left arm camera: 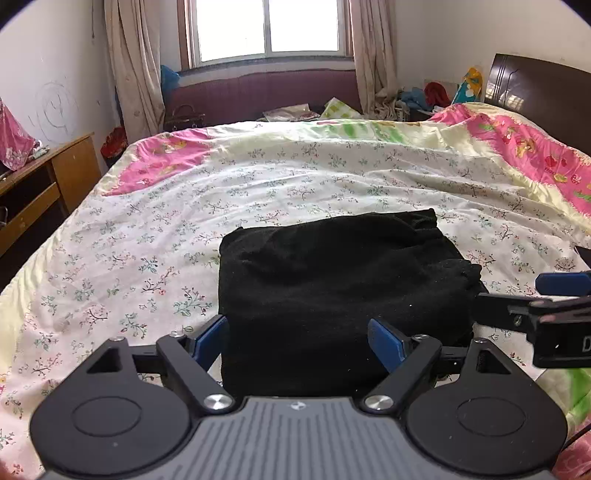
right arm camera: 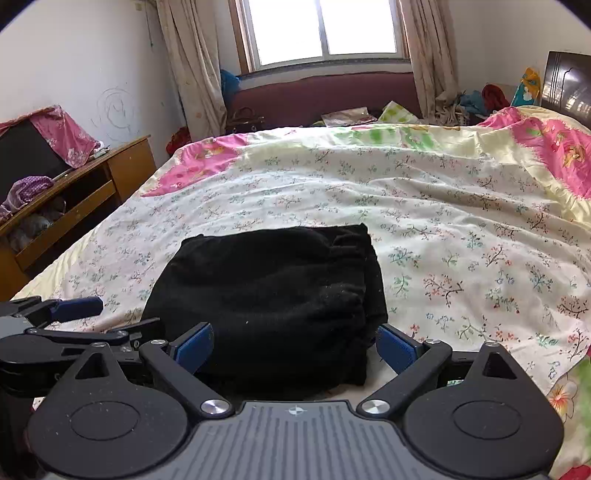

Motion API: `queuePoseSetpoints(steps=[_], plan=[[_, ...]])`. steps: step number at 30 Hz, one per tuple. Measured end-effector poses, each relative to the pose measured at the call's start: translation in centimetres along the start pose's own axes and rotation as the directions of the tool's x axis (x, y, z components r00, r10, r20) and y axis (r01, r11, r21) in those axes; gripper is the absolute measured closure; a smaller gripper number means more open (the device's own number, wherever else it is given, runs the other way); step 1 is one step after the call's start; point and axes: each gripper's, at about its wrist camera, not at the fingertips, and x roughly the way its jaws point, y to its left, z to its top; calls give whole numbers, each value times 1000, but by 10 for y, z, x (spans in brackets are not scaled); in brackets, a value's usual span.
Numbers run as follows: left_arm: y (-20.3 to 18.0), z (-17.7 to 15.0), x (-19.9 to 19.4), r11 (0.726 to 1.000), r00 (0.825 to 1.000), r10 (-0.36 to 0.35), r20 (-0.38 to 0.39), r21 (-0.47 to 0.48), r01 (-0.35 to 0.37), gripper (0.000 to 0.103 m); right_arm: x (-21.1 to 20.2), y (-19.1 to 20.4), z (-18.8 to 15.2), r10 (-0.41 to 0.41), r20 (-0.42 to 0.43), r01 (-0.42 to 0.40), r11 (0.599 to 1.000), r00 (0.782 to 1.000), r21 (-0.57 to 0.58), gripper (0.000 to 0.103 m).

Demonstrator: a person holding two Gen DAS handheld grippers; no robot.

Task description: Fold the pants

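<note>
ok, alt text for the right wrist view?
Black pants lie folded into a compact rectangle on a floral bedspread, just ahead of the open right gripper, whose blue-padded fingers hold nothing. The left gripper shows at the left edge; a curtained window is behind the bed.

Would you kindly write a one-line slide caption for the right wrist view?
Right gripper, jaws open, faces folded black pants on the floral bedspread; left gripper alongside.
</note>
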Motion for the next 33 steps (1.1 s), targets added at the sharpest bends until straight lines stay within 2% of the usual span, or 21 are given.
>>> queuePoseSetpoints(steps=[13,19,23,27,28,30,31,33], plan=[[-6,-3,-4,1000,1000,18,13,14,-18,7,-1,1,-3,3,-13,-3,1000,1000,1,26],[-3,0,1,998,999,33,22,48,-34,6,9,-6,4,-11,-14,10,1000,1000,-26,25],[12,12,20,994,997,68,39,81,-71,5,34,-29,19,-23,-28,22,999,999,-38,25],[41,23,64,994,996,92,-16,57,-91,5,89,-66,35,-5,-123,7,1000,992,19,25],[49,25,79,996,996,81,-43,47,-79,5,102,-74,37,5,-146,0,999,989,39,25],[63,23,109,1000,993,12,-113,21,-10,5,128,-85,39,35,-187,-23,998,982,67,25],[68,23,121,999,989,-36,-142,10,37,5,139,-89,40,76,-212,-57,994,974,92,25],[78,23,145,988,967,-155,-201,-46,148,3,160,-94,41,188,-261,-143,973,947,180,24]])
